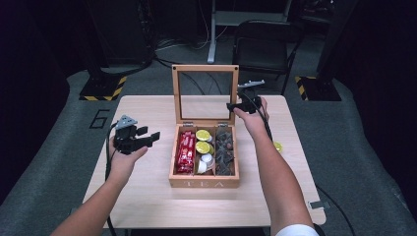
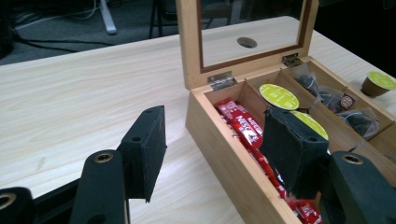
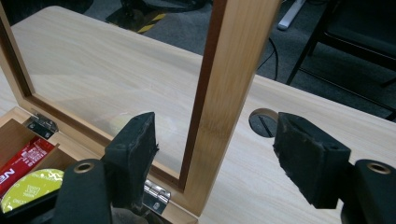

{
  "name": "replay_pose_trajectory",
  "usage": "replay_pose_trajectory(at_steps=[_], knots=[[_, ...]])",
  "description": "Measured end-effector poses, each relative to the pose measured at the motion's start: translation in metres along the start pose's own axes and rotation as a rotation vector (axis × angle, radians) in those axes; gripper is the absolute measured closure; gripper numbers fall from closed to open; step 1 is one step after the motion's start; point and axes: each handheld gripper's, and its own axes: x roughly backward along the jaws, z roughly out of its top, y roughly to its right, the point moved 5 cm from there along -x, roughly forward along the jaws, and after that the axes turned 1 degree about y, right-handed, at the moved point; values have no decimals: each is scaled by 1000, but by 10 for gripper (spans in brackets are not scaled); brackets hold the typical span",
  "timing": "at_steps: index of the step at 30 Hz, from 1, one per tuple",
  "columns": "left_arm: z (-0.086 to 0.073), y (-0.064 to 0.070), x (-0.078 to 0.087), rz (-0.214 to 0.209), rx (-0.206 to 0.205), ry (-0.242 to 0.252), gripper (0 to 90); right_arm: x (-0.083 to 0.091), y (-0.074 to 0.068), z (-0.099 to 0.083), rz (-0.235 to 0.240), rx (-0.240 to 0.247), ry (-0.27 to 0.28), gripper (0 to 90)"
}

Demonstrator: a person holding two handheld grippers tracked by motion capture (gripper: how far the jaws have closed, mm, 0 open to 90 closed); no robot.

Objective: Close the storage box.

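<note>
Right gripper has its jaws apart, straddling the upright lid's right frame post; the post's long axis runs vertically between them. Tea box sits mid-table. Left gripper, also spread, hovers left of it, empty.

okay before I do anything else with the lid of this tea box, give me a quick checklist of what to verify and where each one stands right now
1. Lid fully open and upright: ok, it stands up from the tea box.
2. Right gripper lined up on the lid's side rail: ok, open jaws straddle it.
3. Right gripper closed on the rail: not ok, gaps show on both sides.
4. Left gripper out of the lid's path: ok, open, over the table left of the box.
5. Nothing sticking above the compartments: cannot tell; the red sachets and green-topped capsules seem low.
6. Stray capsule right of the box: ok, clear of the lid.
</note>
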Motion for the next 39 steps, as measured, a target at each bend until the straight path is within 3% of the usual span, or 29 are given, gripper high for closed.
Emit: replay_pose_trajectory(at_steps=[1,4,6,7,9,10,15,18,28,33,38,39], knots=[[0,-1,2,5,3,7,403,0,2,0,3,18,2,293],[0,-3,7,17,4,12,403,-1,0,1,6,-9,-2,293],[-1,-3,10,23,7,12,403,-2,2,2,13,27,0,293],[-2,-3,12,24,11,14,403,-3,0,3,16,12,4,293],[-3,-4,14,28,14,13,403,-4,-1,3,24,40,3,293],[-4,-5,15,31,12,9,403,-6,-3,4,27,24,-2,293],[-8,-9,19,42,21,10,403,-11,-12,7,50,34,2,286],[-9,-12,21,47,26,10,403,-14,-12,6,42,59,4,276],[-11,-12,23,51,27,7,403,-14,-12,7,46,46,6,278],[-11,-12,21,50,26,5,403,-13,-10,7,37,46,0,342],[-11,-11,20,50,25,8,403,-12,-7,8,-24,19,-2,506],[-11,-11,20,52,26,9,403,-12,-7,8,-24,19,-2,506]])
